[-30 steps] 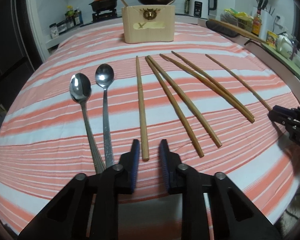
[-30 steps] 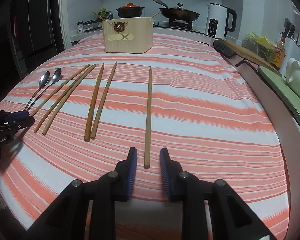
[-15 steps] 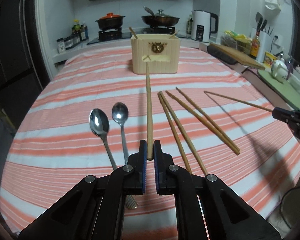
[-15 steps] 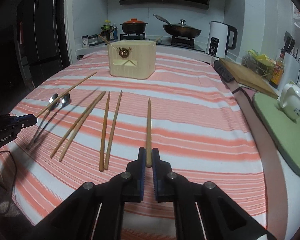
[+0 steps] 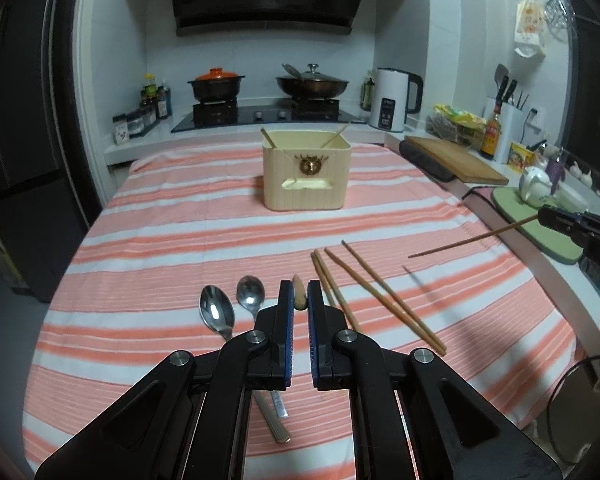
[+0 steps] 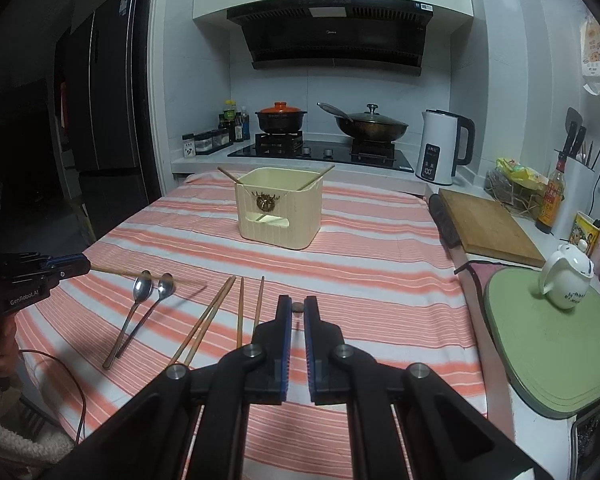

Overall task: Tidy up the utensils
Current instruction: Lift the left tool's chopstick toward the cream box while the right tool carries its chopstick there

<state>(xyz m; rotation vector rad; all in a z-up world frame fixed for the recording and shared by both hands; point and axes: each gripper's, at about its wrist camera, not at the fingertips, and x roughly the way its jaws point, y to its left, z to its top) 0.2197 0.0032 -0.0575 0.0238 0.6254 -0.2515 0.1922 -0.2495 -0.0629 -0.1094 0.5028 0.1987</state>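
Now you have both chopsticks off the cloth: a second ago each lay flat between spread fingers, and since then each claw has closed and risen. Your left gripper (image 5: 299, 300) is pinched on a wooden chopstick (image 5: 298, 296), seen end-on from its own camera, and level above the spoons from the other. To its left, two steel spoons (image 5: 217, 312) lie side by side, bowls shiny and rounded. To the right, four thin tapered chopsticks (image 5: 374, 294) rest in two loose pairs on the striped tablecloth (image 5: 160, 248). Your right gripper (image 6: 297, 311) grips its own chopstick (image 6: 298, 307), likewise foreshortened, though the left view shows it pointing inward. The ribbed cream holder (image 6: 278, 214) stands well ahead, two sticks already leaning in it, so I judge delivery comes next.
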